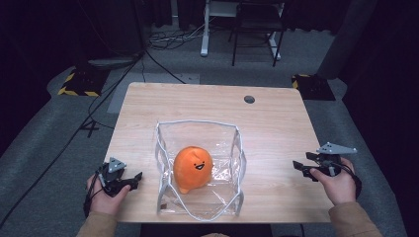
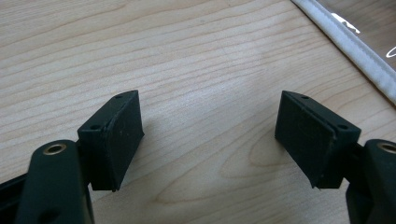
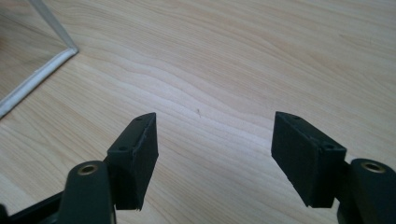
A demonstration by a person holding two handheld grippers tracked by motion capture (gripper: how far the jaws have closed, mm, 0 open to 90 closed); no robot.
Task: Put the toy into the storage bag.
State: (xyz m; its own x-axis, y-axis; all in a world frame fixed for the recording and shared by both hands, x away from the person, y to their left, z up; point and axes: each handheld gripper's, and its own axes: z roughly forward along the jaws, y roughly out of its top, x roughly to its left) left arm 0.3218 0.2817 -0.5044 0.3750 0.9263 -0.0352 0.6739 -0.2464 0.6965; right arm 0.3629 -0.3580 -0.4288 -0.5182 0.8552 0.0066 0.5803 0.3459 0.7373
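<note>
An orange plush toy [image 1: 193, 168] with a smiling face sits inside a clear plastic bag [image 1: 225, 148] with white edging, standing open in the middle of the wooden table [image 1: 202, 101]. My left gripper [image 1: 131, 180] rests near the table's front left, held in a hand, jaws open and pointing toward the bag. My right gripper [image 1: 302, 168] is at the right edge, also open and pointing toward the bag. In the left gripper view [image 2: 208, 135] the jaws stand wide over bare wood, the bag's white edge [image 2: 355, 46] at upper right. In the right gripper view [image 3: 212, 154] the bag's edge [image 3: 37, 77] lies upper left.
A round cable hole [image 1: 249, 99] sits near the table's far right. Beyond the table are a chair [image 1: 257, 29], cables on grey carpet, and yellow-black striped bases [image 1: 79, 81] at left and right.
</note>
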